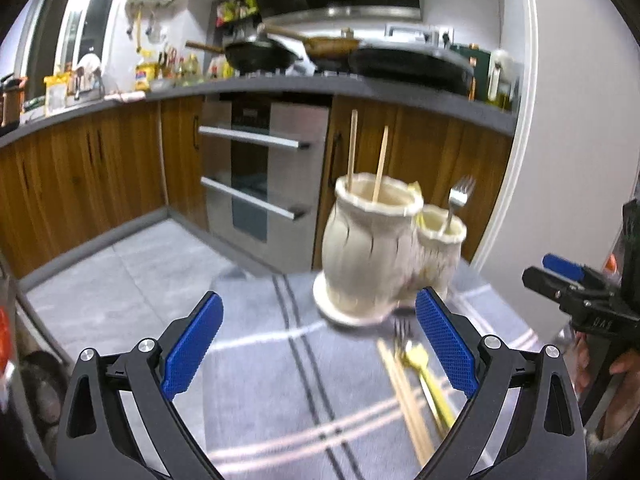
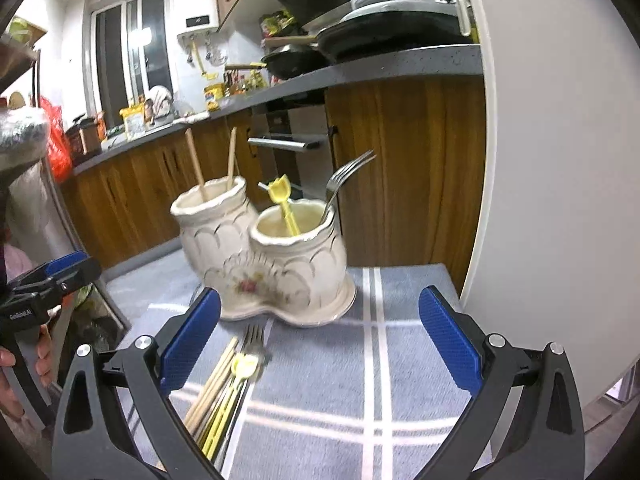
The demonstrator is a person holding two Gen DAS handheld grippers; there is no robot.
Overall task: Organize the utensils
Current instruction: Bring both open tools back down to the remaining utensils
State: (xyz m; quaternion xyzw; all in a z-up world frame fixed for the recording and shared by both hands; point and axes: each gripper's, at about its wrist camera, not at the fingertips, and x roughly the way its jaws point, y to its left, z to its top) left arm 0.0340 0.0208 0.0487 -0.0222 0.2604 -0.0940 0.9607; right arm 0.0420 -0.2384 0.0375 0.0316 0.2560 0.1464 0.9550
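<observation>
Kitchen setting: wood-fronted cabinets (image 2: 404, 168), a grey counter with pans, and a steel oven (image 1: 260, 168) stand behind the blue-grey striped cloth (image 2: 340, 400) where I am working.

Item 1, ceramic holder (image 2: 276, 268): cream, ribbed, glazed, two joined cups on one shared base, with a small floral motif on the front. It stands upright on the cloth, toward the far edge. The taller cup (image 2: 212, 216) holds two wooden chopsticks (image 2: 196, 164), standing apart. The shorter cup (image 2: 296, 236) holds a yellow plastic fork (image 2: 285, 206) and a steel fork (image 2: 340, 182), tines up, leaning toward the right rim.

Item 2, loose utensils on the cloth just in front of the holder: a bundle of wooden chopsticks (image 2: 214, 380), a yellow plastic utensil (image 2: 232, 388) whose head I cannot identify through the blur, and a steel fork (image 2: 254, 338) with tines pointing toward the holder. They lie side by side, touching.

Item 3, my left gripper (image 1: 320, 344): blue pads spread wide, holding nothing, above the cloth with the loose bundle near its right finger.

Item 4, my right gripper (image 2: 320, 340): likewise spread wide and empty, the bundle beneath its left finger (image 2: 190, 344).
</observation>
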